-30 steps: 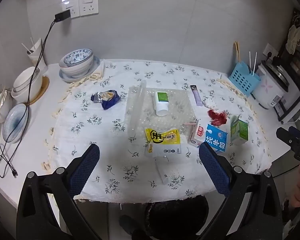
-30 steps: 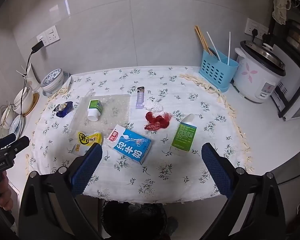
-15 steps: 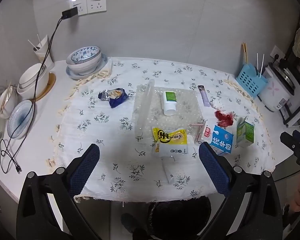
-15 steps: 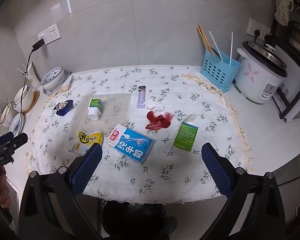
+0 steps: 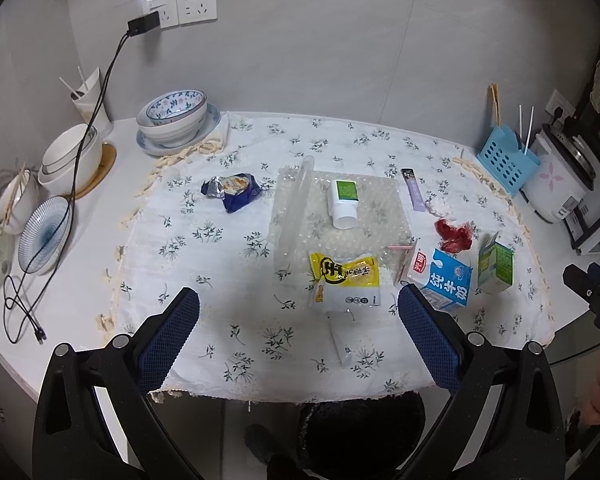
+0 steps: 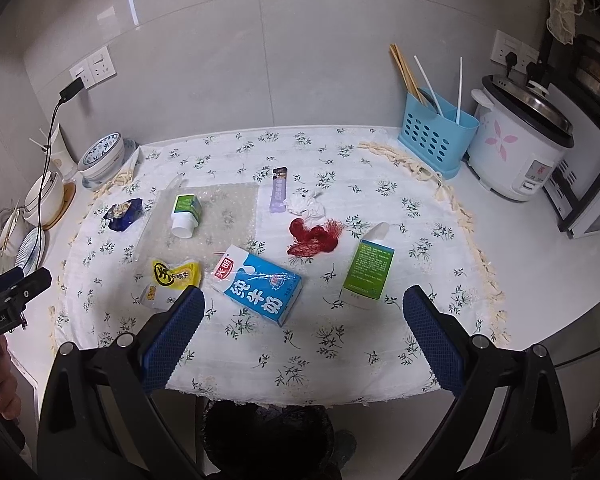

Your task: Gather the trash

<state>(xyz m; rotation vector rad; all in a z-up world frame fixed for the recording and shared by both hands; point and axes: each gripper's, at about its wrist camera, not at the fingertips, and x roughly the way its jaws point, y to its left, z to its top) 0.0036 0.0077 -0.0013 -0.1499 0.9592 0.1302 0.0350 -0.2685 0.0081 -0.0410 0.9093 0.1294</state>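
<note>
Trash lies on a floral tablecloth (image 5: 204, 236): a yellow snack packet (image 5: 346, 280), a blue milk carton (image 5: 444, 282) (image 6: 260, 282), a green carton (image 6: 368, 266), a red net (image 6: 314, 236), a crumpled tissue (image 6: 306, 206), a purple sachet (image 6: 278, 190), a white bottle with green label (image 5: 343, 202), a blue wrapper (image 5: 232, 192) and clear bubble wrap (image 5: 300, 216). My left gripper (image 5: 298, 316) is open and empty above the table's front edge. My right gripper (image 6: 302, 314) is open and empty, above the front edge near the milk carton.
A black bin (image 6: 268, 436) stands under the table's front edge. Bowls and plates (image 5: 172, 120) are stacked at the left with a cable (image 5: 24, 304). A blue utensil basket (image 6: 436, 136) and a rice cooker (image 6: 520, 148) stand at the right.
Both grippers have pulled back and risen a little, so the table looks smaller. Nothing on the table has moved.
</note>
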